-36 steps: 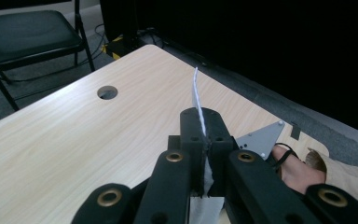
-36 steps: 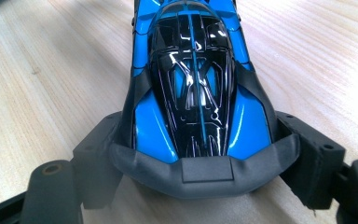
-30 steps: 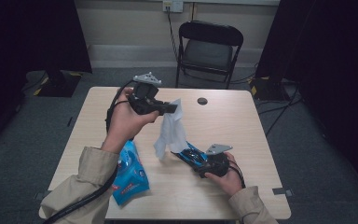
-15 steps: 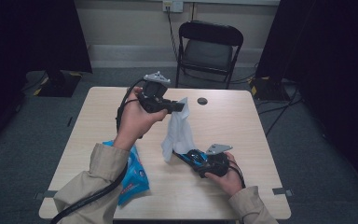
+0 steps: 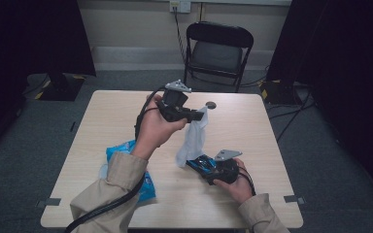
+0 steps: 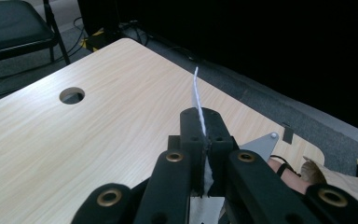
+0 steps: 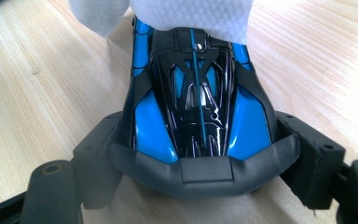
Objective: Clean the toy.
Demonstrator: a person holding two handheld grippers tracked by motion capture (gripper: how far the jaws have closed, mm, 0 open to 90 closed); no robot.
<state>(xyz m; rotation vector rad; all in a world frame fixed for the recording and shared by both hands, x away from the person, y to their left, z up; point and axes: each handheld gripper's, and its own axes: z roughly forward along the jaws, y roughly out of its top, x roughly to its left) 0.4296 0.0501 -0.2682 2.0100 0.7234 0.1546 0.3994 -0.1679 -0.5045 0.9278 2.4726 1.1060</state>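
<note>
High view: above the table's (image 5: pixel 252 141) near edge, facing forward and down.
Left gripper view: raised over that table, facing its far corner.
Right gripper view: close above the tabletop.
Shared: tabletop.

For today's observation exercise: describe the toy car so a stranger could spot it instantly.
Look at the near right part of the wooden table. There the right gripper clamps a toy car. It is glossy blue and black, unlike the white wipe draped on its front.

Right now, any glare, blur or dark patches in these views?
High view: dim, corners black, table evenly lit. Left gripper view: sharp; black beyond the table edge. Right gripper view: glare streaks on the toy car, wipe nearly blown out, jaws soft.
</note>
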